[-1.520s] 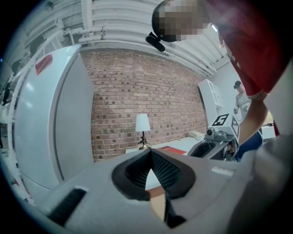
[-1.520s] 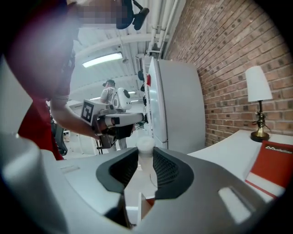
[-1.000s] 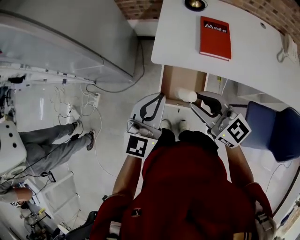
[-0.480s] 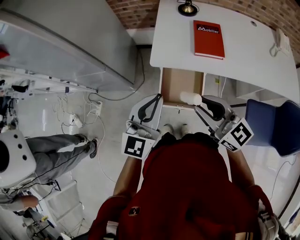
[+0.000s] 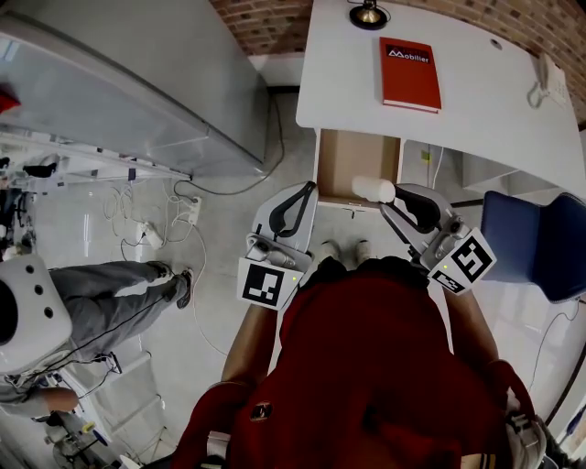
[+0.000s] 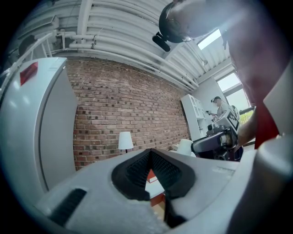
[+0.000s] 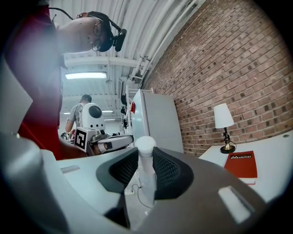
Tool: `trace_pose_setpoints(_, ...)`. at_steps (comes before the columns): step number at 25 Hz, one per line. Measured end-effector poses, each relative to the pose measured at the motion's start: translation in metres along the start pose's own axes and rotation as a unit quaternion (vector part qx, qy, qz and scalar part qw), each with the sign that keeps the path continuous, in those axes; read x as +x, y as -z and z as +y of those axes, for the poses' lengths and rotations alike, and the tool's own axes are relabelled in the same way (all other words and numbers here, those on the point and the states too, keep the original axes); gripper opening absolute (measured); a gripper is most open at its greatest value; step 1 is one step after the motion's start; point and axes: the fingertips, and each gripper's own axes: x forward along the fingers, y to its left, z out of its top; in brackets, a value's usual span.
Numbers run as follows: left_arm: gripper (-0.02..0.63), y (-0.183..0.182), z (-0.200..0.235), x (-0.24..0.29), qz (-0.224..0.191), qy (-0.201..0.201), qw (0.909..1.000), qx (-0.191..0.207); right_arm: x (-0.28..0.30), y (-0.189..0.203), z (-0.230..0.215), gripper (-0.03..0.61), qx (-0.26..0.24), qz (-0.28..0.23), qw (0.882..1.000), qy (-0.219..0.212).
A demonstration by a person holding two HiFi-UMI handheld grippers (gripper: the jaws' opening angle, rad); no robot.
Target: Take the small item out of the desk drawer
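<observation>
1. The right gripper (image 7: pixel 146 176) is closed on the small white bottle (image 7: pixel 146 147). Its ribbed pads press the bottle's sides and the rounded cap pokes out past the tips. Gripping it low on the body, I judge, keeps it from slipping out.
2. In the head view the bottle hangs at the near edge of the open drawer (image 5: pixel 355 165), at 12 o'clock from the person. It looks to be above the brown drawer floor rather than resting on it, so the removal seems nearly done.
3. The left gripper (image 5: pixel 291 212), at 9 o'clock from the right one, has its jaws drawn together on nothing. It sits beside the drawer's near left corner, probably kept clear yet handy for the drawer front.
4. Beyond the drawer at 12 o'clock, the white desk (image 5: pixel 476 110) carries a red book (image 5: pixel 409 75) and a lamp (image 5: pixel 368 13). Its bare top offers a place to set the bottle down. A blue chair (image 5: pixel 536 247) stands at 3 o'clock.
</observation>
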Motion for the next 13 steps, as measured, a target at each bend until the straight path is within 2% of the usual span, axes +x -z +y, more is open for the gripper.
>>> trace_pose_setpoints(13,0.003,0.006,0.012,-0.01,0.0,-0.012,0.9999,0.001,0.015,0.01,0.006,0.114,-0.007,0.011,1.0,-0.012)
